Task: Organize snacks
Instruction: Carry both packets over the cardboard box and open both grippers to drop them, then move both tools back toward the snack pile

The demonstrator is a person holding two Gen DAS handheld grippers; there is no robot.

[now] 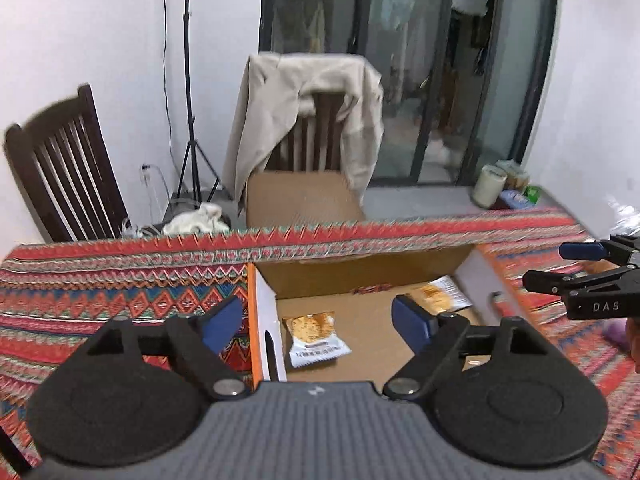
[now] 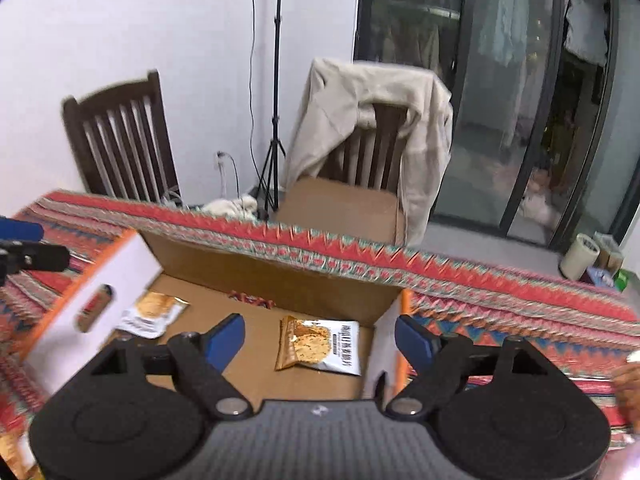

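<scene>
1. Left wrist view, container. An open cardboard box point(image 1: 360, 280) sits on a table covered with a patterned cloth point(image 1: 120, 280). Its white side wall point(image 1: 266, 320), edged in orange, has a handle cut-out.

2. Left wrist view, contents. Two snack packets lie on the box floor. One packet point(image 1: 316, 338) rests near the white wall. A second packet point(image 1: 440, 294) lies toward the far right corner, partly hidden by the gripper's right finger.

3. Left wrist view, tool state. The left gripper point(image 1: 316, 324) hangs above the box with its blue-padded fingers spread wide and nothing between them. The near packet shows in the gap below but is not touched. The right gripper point(image 1: 560, 268) enters at the right edge, also empty as far as can be seen.

4. Right wrist view, contents. The same box point(image 2: 280, 280) is seen from the other side. One packet point(image 2: 320, 346) lies flat near the right wall. The other packet point(image 2: 152, 314) lies by the white wall with the cut-out point(image 2: 96, 304).

5. Right wrist view, tool state. The right gripper point(image 2: 320, 338) has its fingers spread apart and holds nothing. A finger of the left gripper point(image 2: 24, 244) shows at the left edge.

6. Progress assessment. Two packets are in the box, so that part of the task reads as done. Both tools are empty. No loose snacks are visible on the cloth in either view. Whether more remain outside the frames cannot be determined.
</scene>
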